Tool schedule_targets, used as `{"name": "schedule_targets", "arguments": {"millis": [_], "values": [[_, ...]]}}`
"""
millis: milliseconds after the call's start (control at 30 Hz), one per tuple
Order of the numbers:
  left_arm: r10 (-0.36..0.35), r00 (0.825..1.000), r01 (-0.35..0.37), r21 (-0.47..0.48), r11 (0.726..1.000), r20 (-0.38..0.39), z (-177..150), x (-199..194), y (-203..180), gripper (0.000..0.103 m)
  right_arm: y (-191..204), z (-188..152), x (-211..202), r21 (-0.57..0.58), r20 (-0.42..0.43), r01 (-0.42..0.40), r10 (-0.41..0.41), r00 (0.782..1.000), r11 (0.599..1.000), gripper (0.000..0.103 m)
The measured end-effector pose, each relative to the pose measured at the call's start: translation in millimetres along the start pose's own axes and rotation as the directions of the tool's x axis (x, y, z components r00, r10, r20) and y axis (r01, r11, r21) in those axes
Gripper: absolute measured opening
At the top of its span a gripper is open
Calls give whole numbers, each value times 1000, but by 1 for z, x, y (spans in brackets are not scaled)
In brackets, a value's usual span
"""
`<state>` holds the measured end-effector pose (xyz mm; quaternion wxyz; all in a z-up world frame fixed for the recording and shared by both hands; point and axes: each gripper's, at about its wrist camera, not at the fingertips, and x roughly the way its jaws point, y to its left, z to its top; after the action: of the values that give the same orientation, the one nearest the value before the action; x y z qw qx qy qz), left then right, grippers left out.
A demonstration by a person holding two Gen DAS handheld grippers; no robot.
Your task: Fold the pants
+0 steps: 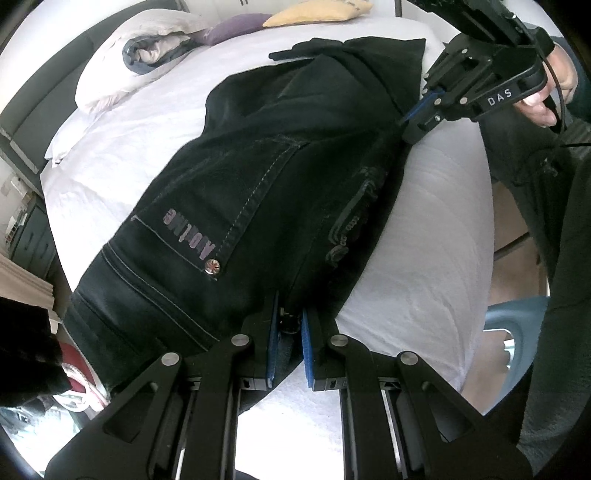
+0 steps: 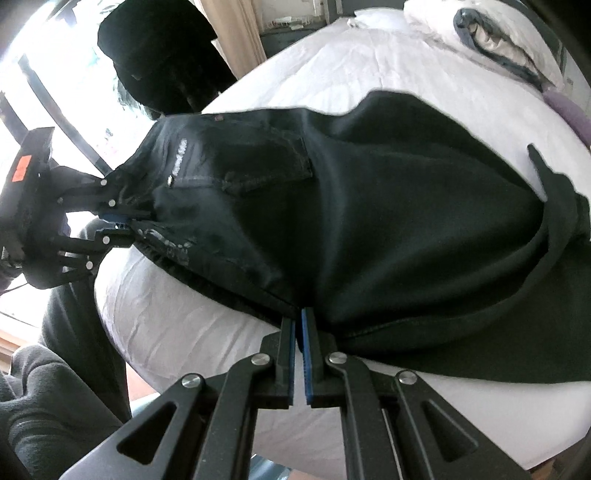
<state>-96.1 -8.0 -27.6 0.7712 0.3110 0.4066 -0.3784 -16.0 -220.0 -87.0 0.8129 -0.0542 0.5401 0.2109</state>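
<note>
yellow pillow (image 1: 317, 13), left view only

This is a bedroom in a home. A bed with a white sheet (image 1: 122, 147) fills most of both views, backed by a dark padded headboard (image 1: 40, 92) at the far left of the left wrist view. A rolled duvet or pillow (image 1: 147, 48) lies at the far end, with a purple cushion (image 1: 232, 26) and a yellow cushion (image 1: 317, 13) beside it. A beige curtain (image 2: 229, 26) hangs by a bright window (image 2: 48, 74) beyond the bed's far left edge.
</note>
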Motion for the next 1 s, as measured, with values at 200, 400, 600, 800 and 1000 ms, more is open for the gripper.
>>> {"name": "schedule_targets", "arguments": {"millis": [200,400,600,800,1000], "values": [[7,1000,-6,-21,1000,24,-11,0,7,11,7,0,2,-45,4,35,-35,999,998,8],[3,1000,-3,-57,998,-1,-11,-5,9,15,4,-7,0,-5,37,-3,3,999,1000,29],[-4,1000,3,-148,989,-4,-8,-32,20,19,11,-15,-9,-5,68,-16,16,998,1000,50],[10,993,15,-215,976,116,31,-48,34,19,-11,-4,-32,122,168,-63,42,985,990,50],[7,996,14,-220,975,94,73,-9,25,19,-16,-3,-27,138,167,-78,54,984,987,50]]}}
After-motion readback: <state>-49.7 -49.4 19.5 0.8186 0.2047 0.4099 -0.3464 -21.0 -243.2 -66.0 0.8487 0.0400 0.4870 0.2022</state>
